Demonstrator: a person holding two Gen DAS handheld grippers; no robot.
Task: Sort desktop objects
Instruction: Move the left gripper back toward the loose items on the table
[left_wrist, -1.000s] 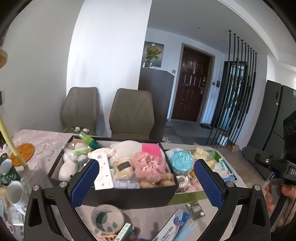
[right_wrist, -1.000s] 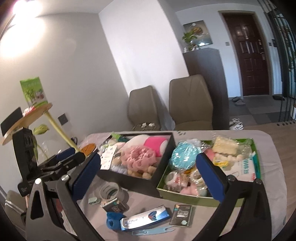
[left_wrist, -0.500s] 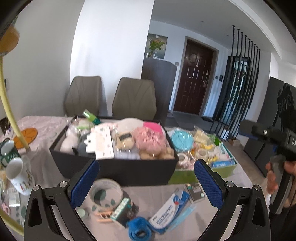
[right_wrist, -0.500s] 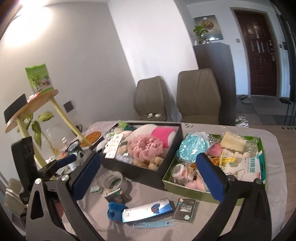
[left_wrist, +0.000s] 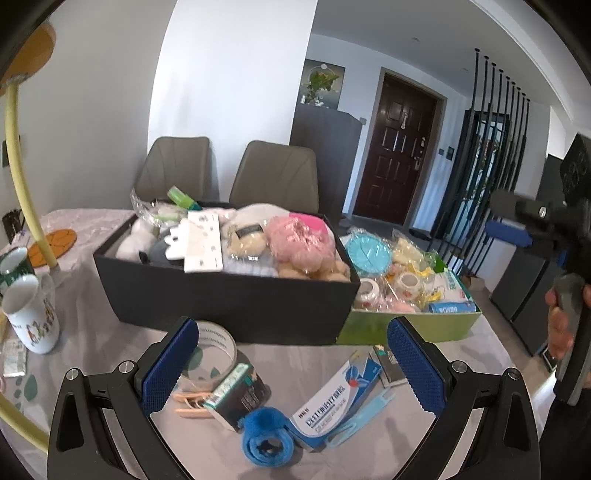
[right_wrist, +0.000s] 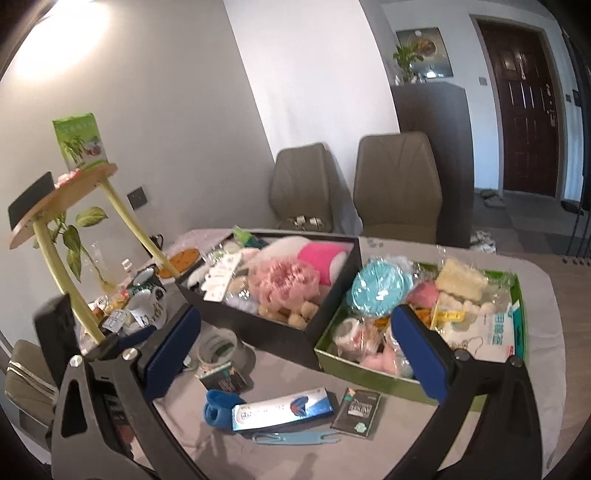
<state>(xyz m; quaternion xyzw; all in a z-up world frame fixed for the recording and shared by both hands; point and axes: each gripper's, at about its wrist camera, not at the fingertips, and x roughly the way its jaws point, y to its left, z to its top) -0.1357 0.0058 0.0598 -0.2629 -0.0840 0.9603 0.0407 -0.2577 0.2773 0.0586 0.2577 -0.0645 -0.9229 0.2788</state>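
A black box (left_wrist: 229, 295) full of plush toys and a green box (left_wrist: 406, 326) full of small packets stand side by side on the table. In front of them lie a tape roll (left_wrist: 212, 352), a dark small box (left_wrist: 236, 397), a blue fabric roll (left_wrist: 267, 439), a white and blue carton (left_wrist: 334, 400), a light blue mask (right_wrist: 295, 438) and a dark sachet (right_wrist: 357, 408). My left gripper (left_wrist: 291, 369) is open and empty above these loose items. My right gripper (right_wrist: 295, 350) is open and empty, above the same items from the other side.
A white mug (left_wrist: 31, 317) and a green mug (left_wrist: 13, 266) stand at the table's left edge near a yellow-legged stand (right_wrist: 62, 266). An orange coaster (left_wrist: 51, 245) lies behind them. Two beige chairs (left_wrist: 275, 173) stand behind the table.
Both grippers have drawn back and lowered toward the table's near side, so the loose items in front of the boxes now show more fully. Both stay open.
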